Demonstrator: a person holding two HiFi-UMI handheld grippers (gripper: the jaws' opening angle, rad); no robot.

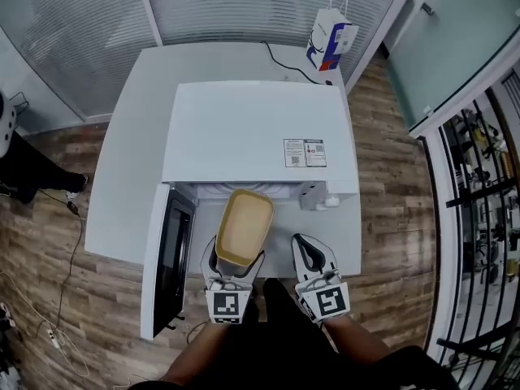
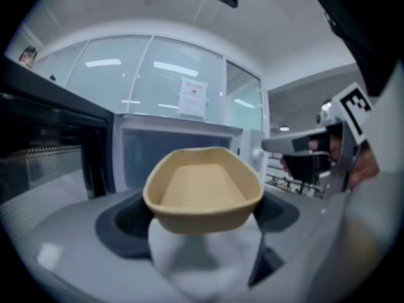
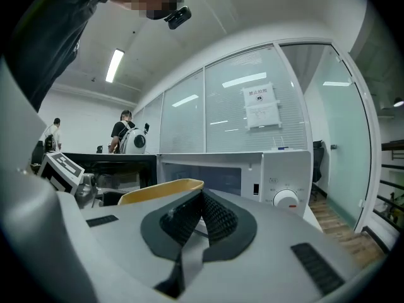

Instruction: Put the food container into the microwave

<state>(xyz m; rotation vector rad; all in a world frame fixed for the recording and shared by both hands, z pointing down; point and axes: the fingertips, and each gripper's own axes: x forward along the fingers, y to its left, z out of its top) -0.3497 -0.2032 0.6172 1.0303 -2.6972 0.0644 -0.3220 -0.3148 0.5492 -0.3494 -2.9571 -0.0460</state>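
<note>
The white worktop (image 1: 130, 169) takes up most of the floor space here, and the microwave (image 1: 252, 132) sits square in the middle of it. Its door (image 1: 166, 258) swings out to the left of the opening, so the cavity is open towards the person.

Just in front of that opening, off the worktop and about level with the cavity mouth, is the food container (image 1: 244, 230). It is a tan, oval tub, empty as far as I can see, with its long side pointing into the microwave.

The left gripper (image 1: 236, 262) carries it by the end farthest from the microwave. Its jaws are spread wide, one on each side wall of that end. The right gripper (image 1: 307, 249) hangs just to the right of the container, in front of the microwave's control side. Its jaws are pressed together with nothing between them.

I'd judge the tub light and thin-walled, stiff enough to keep its shape but likely to flex at the rim if squeezed hard. Its smooth sides look slippery. Held at one end only, the far end could droop or twist. The grip looks best low on the walls under the rim, as it is now, with the container kept level going in.
</note>
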